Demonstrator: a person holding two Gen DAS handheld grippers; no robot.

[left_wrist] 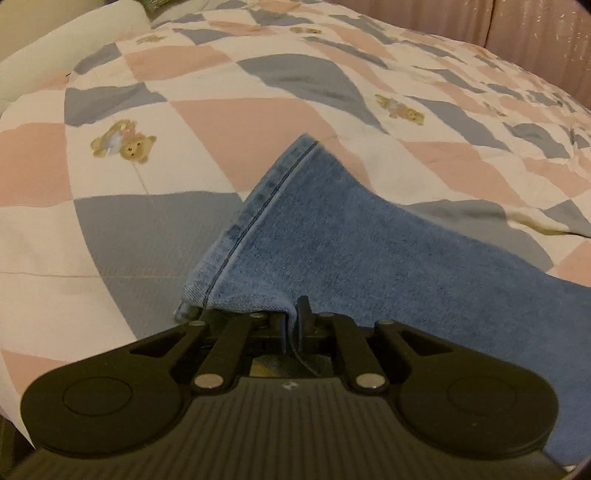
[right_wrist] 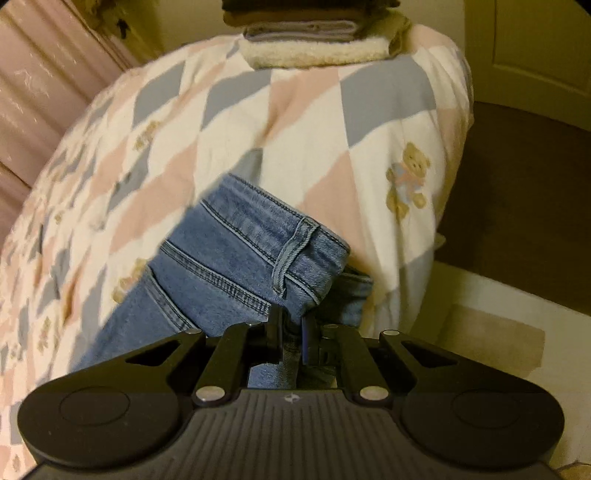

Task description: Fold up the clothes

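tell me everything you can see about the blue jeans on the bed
The light blue denim jeans lie on the pink, grey and white checked teddy-bear quilt. The left tongs are shut on the hemmed leg end, whose stitched cuff lifts into a peak. The right tongs are shut on the waistband end, where a belt loop, double-stitched seams and a pocket edge show.

bed quilt [left_wrist: 207, 122] | on it: jeans [left_wrist: 351, 240], possibly folded clothes stack [right_wrist: 314, 33]

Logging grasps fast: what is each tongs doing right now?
Left tongs: shut on the jeans hem.
Right tongs: shut on the jeans waistband.
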